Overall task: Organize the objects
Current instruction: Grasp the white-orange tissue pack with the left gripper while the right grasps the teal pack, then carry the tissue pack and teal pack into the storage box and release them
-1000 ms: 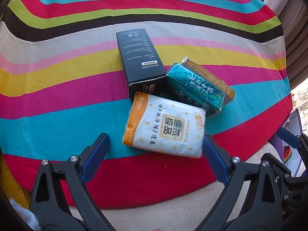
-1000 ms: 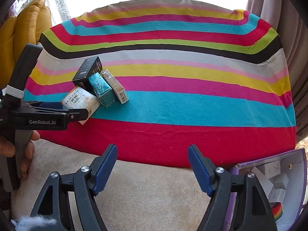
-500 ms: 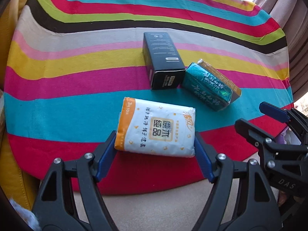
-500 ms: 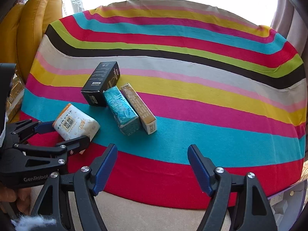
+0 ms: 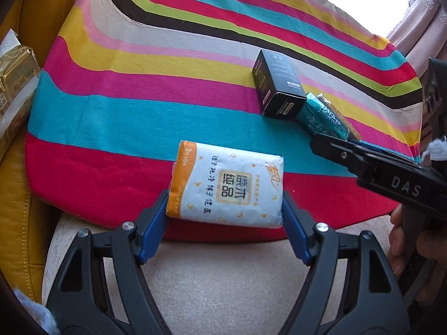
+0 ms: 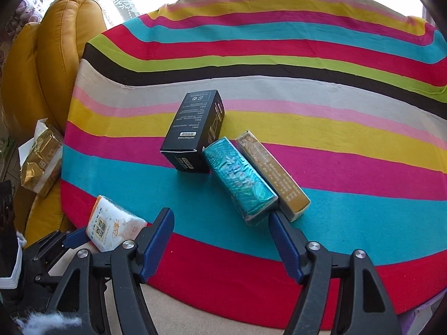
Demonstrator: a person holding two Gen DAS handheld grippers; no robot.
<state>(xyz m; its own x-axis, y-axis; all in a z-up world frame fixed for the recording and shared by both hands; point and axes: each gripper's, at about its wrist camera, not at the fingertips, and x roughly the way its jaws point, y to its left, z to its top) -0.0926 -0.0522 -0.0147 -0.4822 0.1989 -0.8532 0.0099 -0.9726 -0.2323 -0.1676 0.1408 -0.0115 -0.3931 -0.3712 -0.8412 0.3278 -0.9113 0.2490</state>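
My left gripper (image 5: 225, 208) is shut on a white and orange tissue pack (image 5: 227, 185) and holds it over the red stripe at the front of the striped cloth (image 5: 139, 106). The pack also shows in the right wrist view (image 6: 113, 227). A black box (image 6: 194, 131), a teal box (image 6: 240, 180) and a gold box (image 6: 272, 171) lie side by side mid-cloth. My right gripper (image 6: 220, 222) is open, its fingertips just short of the teal box's near end. It shows from the side in the left wrist view (image 5: 335, 146).
A yellow leather seat (image 6: 53, 64) stands at the left. A gold packet (image 6: 40, 162) lies on it beside the cloth's left edge. Beige upholstery (image 5: 223, 284) lies below the cloth's front edge.
My left gripper closed on the tissue pack and carried it left and back from the boxes. My right gripper moved forward and left to the teal box.
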